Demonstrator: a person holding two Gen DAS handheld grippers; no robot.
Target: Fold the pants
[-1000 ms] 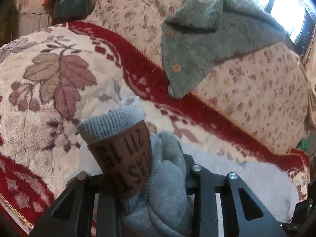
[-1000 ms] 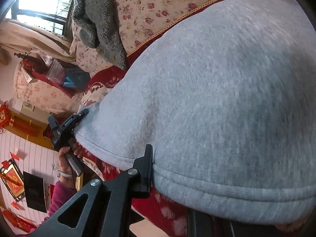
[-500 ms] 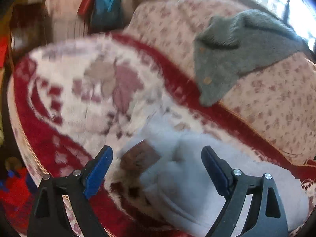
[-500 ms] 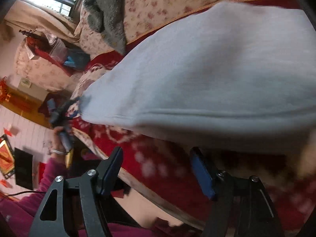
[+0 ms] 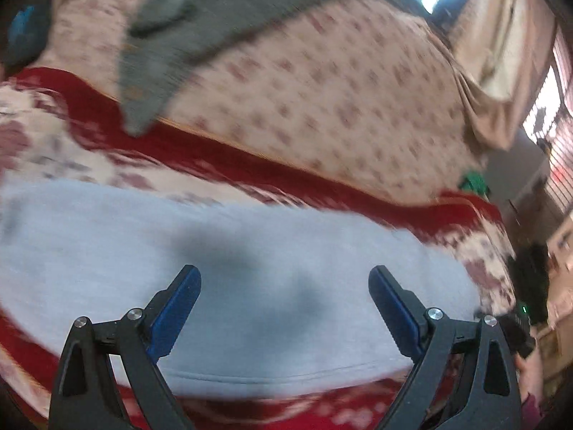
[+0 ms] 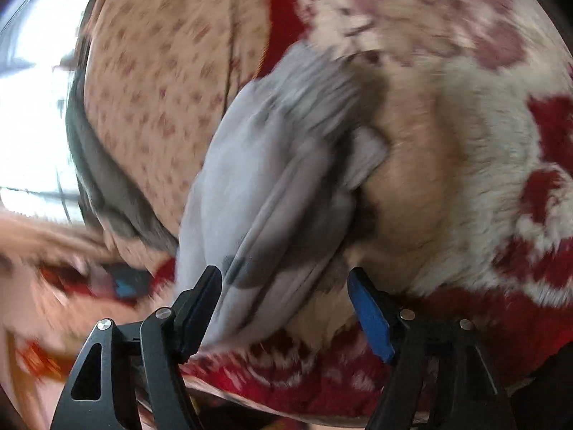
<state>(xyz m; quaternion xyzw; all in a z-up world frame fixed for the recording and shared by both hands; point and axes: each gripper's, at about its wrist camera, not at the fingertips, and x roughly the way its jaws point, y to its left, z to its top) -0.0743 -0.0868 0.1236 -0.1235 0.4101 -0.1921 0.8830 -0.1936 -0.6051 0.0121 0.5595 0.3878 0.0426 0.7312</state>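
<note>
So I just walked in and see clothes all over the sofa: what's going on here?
A person with a two-finger gripper in each hand is folding light grey sweatpants on a red and white patterned blanket. Both grippers have let go. The left gripper and right gripper are opening, nothing pinched, with the pants lying folded below them. A dark grey fuzzy garment lies on the floral sofa back, untouched.
</note>
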